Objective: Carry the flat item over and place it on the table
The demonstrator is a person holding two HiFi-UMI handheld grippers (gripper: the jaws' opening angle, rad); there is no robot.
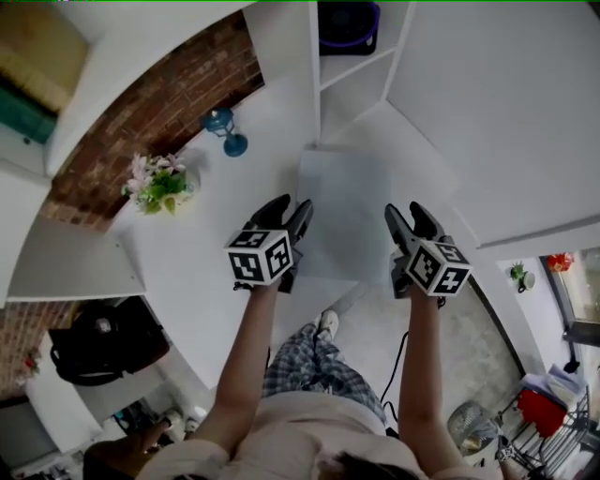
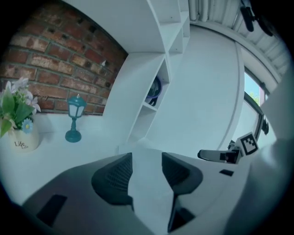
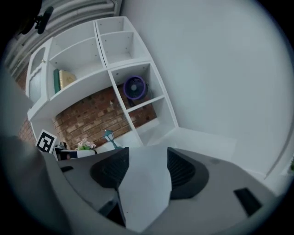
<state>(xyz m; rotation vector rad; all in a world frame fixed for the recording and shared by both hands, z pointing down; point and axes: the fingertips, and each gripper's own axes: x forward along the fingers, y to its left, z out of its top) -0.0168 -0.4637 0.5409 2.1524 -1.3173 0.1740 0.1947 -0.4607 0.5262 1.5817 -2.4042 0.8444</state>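
- One flat white sheet (image 1: 345, 211) lies over the near corner of the white table (image 1: 267, 141), between two grippers.
- Left gripper (image 1: 292, 206) and right gripper (image 1: 405, 211): the jaws stand apart and are closing, with the sheet in each gap, not yet pinched.
- One teal lantern (image 1: 225, 129) and one flower pot (image 1: 161, 183) stand by the brick wall (image 1: 159, 103).
- The right gripper view alone shows the purple fan (image 3: 134, 87) clearly.

— What stands by the brick wall (image 1: 159, 103)?
— A teal lamp (image 1: 226, 129) and a flower pot (image 1: 161, 185), apart from each other.
— And in the shelf (image 1: 281, 37)?
— A purple fan (image 1: 349, 25). A black bag (image 1: 101, 342) lies lower left.
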